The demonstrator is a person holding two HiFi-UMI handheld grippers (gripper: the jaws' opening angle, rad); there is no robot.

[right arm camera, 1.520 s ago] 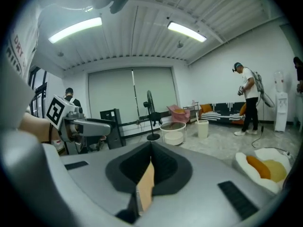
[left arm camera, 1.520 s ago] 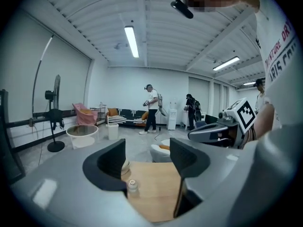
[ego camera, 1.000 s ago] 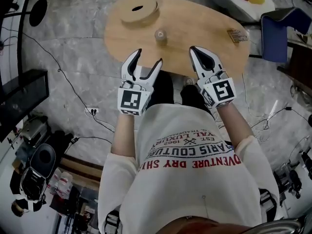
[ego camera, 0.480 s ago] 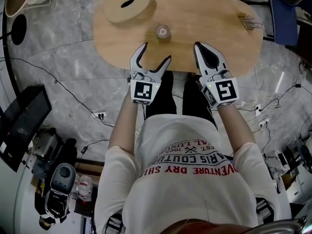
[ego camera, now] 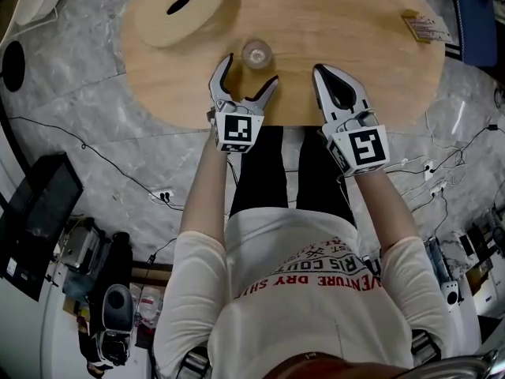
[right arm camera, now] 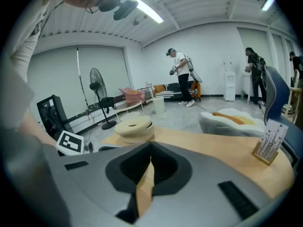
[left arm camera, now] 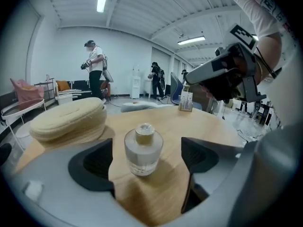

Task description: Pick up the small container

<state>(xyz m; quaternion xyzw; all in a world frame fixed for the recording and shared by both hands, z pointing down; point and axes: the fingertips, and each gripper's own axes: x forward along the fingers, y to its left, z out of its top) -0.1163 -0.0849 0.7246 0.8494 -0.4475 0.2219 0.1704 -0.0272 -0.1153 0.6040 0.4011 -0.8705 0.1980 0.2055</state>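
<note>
Glass of the small bottle (left arm camera: 143, 149), framed untouched by opening jaws of the left gripper (ego camera: 252, 69), was judged slick, fragile, best clasped mid-body.

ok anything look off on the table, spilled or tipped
Nothing stands out. The small container stands upright on the wooden table, nothing spilled, at the mouth of the left gripper, whose jaws are opening and not touching it.

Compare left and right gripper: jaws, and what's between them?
Left gripper jaws stand wide and are opening; right gripper jaws are together. The left gripper frames the upright small container, untouched; the right gripper holds nothing, off to the container's right. Both hover over the near edge of the wooden table.
</note>
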